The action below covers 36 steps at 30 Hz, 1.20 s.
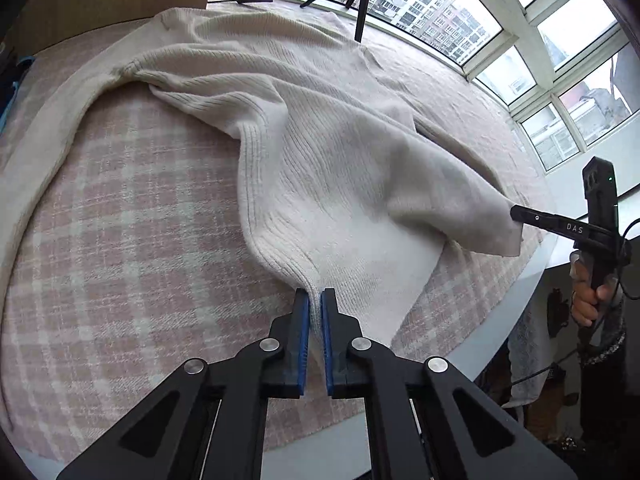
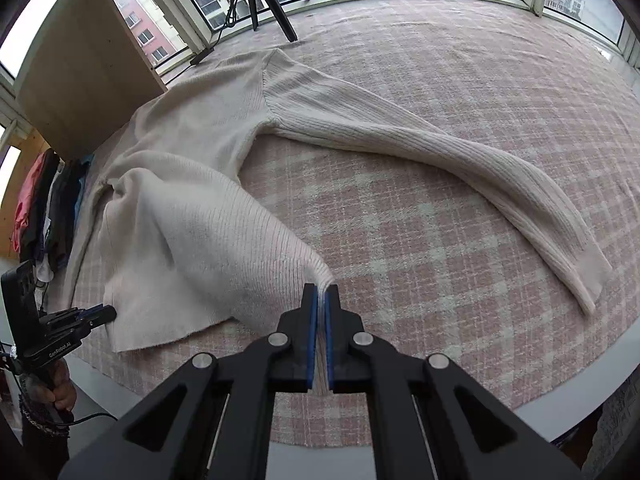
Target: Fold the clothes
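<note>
A cream ribbed knit sweater lies on a pink plaid cloth. My left gripper is shut on the sweater's bottom hem at one corner. My right gripper is shut on the other hem corner of the sweater and lifts it a little. One long sleeve lies stretched out to the right in the right wrist view. The other sleeve curves along the left in the left wrist view. The right gripper also shows in the left wrist view, the left gripper in the right wrist view.
A black tripod stands at the far edge by the windows. A wooden board stands at the back left. A pile of dark and red clothes lies at the left edge. The table's pale rim runs near the grippers.
</note>
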Tool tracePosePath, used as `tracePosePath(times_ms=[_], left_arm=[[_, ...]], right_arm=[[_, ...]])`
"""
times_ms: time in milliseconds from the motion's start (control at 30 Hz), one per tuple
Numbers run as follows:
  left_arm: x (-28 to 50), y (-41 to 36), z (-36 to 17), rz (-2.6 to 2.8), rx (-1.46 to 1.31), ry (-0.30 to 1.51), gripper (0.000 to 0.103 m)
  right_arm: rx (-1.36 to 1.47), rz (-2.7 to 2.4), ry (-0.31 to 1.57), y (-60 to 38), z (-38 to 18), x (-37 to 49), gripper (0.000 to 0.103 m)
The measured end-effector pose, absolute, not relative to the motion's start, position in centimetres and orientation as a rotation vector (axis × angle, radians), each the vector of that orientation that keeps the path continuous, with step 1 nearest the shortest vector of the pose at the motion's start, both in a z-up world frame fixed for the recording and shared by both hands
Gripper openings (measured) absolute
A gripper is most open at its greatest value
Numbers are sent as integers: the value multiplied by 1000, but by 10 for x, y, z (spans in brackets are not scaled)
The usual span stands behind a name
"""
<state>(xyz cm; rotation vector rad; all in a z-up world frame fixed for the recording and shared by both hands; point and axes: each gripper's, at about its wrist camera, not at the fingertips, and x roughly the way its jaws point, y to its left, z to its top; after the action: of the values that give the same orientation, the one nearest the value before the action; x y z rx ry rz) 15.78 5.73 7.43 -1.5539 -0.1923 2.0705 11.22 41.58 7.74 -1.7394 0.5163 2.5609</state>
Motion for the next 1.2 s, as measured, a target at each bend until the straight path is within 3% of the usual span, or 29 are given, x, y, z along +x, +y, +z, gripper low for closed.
tracePosePath(times_ms=[133,200,300,433,533,700,800,867,1033,1200], left_arm=[[191,-28,112,2130,-1558,-234,3],[199,-57,101,2174,-1647,-204,3],[198,-75,65,2180,-1810,-165,0],[196,-70,63,2208,-1749,-210,1],[177,-40,68,2248,-1664,-100,19],[98,-9,70,2281,-1559,-110,21],[40,-11,61,2284,-1549,-222,26],[2,-14,50,2272,-1579,-309,37],[-46,-29,33,2294,-1614,-480,38],[-67,-41,36,2357,-1578,-563,38]], right_arm=[[-1804,2647,613,387,99,129,4],[-1847,2638,671,370,96,138,4],[-1954,2580,562,338,66,146,4],[-2126,2497,483,312,32,154,6],[-2107,2507,472,312,36,158,11],[-1921,2580,533,337,63,135,13],[-1808,2618,610,359,69,102,22],[-1745,2629,678,372,71,77,26],[-1681,2566,829,403,50,11,28],[-1681,2486,1139,426,15,-43,28]])
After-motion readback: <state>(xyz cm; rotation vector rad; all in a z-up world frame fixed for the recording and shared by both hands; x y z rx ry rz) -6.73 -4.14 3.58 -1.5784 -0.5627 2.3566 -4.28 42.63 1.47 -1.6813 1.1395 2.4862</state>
